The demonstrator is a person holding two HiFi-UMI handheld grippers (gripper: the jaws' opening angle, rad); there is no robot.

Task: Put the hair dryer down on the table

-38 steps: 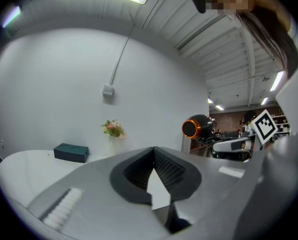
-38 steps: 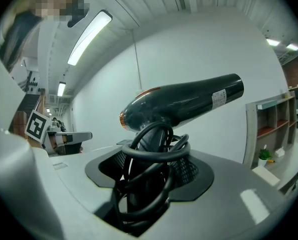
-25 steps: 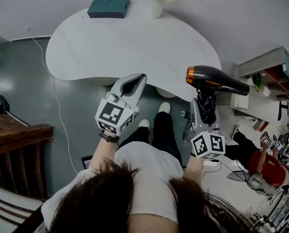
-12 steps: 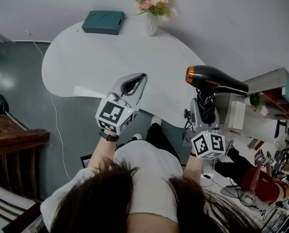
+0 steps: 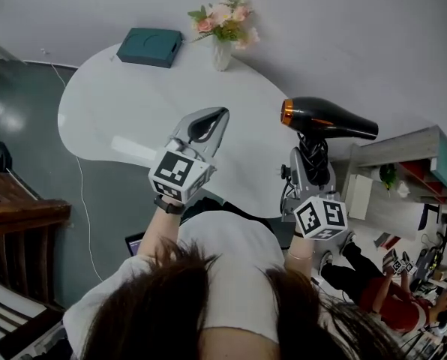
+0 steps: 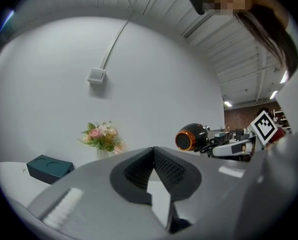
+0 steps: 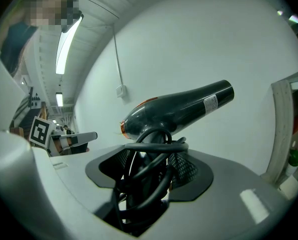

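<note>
Right gripper (image 7: pixel 151 171): jaws clamped on the handle of the hair dryer (image 7: pixel 176 111), ribbed pads on either side.
Hair dryer: black, upright on its handle, barrel tilted with the nozzle high to the right; orange ring at the low left end; small label near the nozzle.
Cord (image 7: pixel 149 154): black, looped in coils around the handle, between the jaws.
Left gripper (image 7: pixel 74 139): at left, apart, with marker cube (image 7: pixel 39 131).
Wall box (image 7: pixel 121 90): on the white wall, thin conduit rising from it.
Ceiling light (image 7: pixel 66 41): long strip, lit.
Shelf (image 7: pixel 284 129): right edge, partly seen.
</note>
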